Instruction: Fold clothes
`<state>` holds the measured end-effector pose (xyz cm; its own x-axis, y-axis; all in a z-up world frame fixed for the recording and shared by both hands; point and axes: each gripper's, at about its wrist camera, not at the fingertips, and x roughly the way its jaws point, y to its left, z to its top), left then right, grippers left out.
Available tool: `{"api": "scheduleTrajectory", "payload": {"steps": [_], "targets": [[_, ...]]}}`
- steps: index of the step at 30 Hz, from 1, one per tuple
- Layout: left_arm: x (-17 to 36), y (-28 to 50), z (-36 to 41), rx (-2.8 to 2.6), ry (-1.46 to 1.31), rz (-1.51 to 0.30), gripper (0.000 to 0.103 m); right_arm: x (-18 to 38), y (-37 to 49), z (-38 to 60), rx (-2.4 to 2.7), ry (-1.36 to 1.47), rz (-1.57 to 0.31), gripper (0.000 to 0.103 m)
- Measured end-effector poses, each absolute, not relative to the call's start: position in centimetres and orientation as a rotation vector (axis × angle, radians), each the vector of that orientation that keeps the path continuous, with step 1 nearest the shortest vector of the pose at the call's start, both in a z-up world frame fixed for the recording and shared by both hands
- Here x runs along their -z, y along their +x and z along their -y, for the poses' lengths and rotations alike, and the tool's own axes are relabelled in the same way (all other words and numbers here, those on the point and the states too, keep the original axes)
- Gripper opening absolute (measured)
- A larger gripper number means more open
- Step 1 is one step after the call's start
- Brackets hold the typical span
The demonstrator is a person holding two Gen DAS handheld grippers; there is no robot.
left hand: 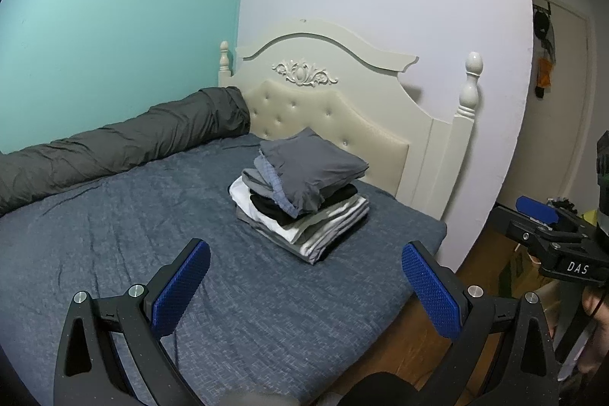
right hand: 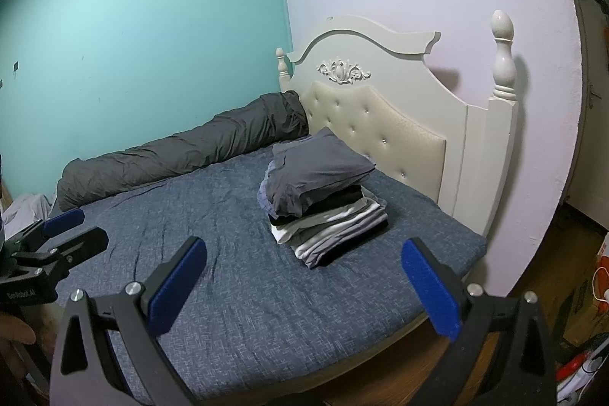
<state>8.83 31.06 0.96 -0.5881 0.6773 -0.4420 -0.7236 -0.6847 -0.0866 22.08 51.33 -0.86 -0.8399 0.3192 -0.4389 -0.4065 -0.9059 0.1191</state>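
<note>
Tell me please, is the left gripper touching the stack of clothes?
Apart. The left wrist view shows the left gripper open, with bare bed between its fingertips and the stack.

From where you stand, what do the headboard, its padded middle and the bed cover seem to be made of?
Headboard: probably painted wood, cream with a slight sheen, judging by the carved ornament and turned posts.
Padded panel: likely leather or faux leather, smooth, button-tufted with small shiny studs.
Bed cover: woven fabric, matte heathered blue, lightly creased.
</note>
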Motion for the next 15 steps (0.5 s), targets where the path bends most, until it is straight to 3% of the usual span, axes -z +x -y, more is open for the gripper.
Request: {"api": "scheduleTrajectory", "payload": {"steps": [15], "targets": [[-1.11, 8.99, -31.04, -2.243, -0.558, -0.118, 0.103, 1.05, 21.82, -51.44, -2.677, -0.595, -0.301, 0.103]]}}
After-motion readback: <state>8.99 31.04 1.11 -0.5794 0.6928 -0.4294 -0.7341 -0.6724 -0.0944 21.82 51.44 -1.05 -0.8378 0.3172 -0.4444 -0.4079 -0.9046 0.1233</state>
